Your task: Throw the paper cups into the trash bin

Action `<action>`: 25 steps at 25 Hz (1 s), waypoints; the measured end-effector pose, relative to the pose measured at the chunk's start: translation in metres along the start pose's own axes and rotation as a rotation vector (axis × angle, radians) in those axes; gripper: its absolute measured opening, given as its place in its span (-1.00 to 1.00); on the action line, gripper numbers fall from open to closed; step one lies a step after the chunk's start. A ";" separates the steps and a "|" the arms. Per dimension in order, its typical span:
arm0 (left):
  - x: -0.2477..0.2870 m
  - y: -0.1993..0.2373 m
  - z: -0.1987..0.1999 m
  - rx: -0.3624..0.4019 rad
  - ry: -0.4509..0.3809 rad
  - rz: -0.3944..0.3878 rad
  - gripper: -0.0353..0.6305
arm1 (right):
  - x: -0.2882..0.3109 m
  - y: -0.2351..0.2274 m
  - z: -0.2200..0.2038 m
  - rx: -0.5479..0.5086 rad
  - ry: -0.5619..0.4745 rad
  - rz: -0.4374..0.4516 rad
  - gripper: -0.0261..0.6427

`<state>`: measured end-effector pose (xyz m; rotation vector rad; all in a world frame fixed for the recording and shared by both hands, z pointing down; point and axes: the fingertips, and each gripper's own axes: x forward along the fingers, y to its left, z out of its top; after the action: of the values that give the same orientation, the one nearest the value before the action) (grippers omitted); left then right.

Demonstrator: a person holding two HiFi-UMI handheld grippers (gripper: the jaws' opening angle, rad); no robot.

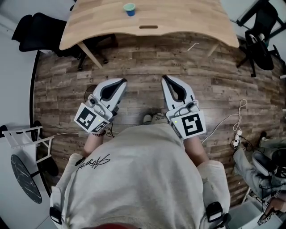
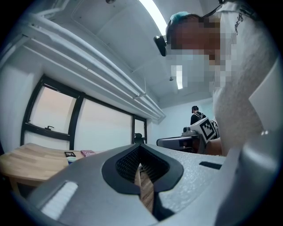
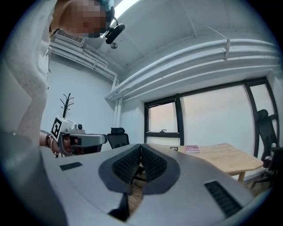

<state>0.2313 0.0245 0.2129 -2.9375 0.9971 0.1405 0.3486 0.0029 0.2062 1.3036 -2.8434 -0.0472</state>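
A wood-plank floor is seen beneath both pairs of jaws, and a pale wooden counter is set well ahead of them. The left gripper and the right gripper are held side by side, each with its jaws clenched on nothing. A blue paper cup is stood upright on the counter, far ahead of both jaws. A pink booklet is seen on the counter beyond the right jaws.

wooden table, paper cup on top
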 end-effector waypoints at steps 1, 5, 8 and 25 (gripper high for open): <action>0.000 0.001 0.000 0.000 0.000 0.003 -0.88 | 0.001 -0.001 0.000 0.005 -0.004 0.000 -0.89; 0.000 0.006 0.000 -0.006 -0.003 0.012 -0.88 | 0.009 0.000 0.005 0.006 -0.014 0.014 -0.89; 0.000 0.007 0.001 -0.008 -0.003 0.017 -0.88 | 0.014 0.000 0.004 0.013 -0.012 0.023 -0.89; -0.010 0.013 0.002 -0.025 -0.025 0.027 -0.88 | 0.023 0.014 0.001 0.005 0.010 0.046 -0.89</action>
<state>0.2155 0.0204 0.2117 -2.9377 1.0393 0.1910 0.3235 -0.0052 0.2052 1.2344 -2.8656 -0.0325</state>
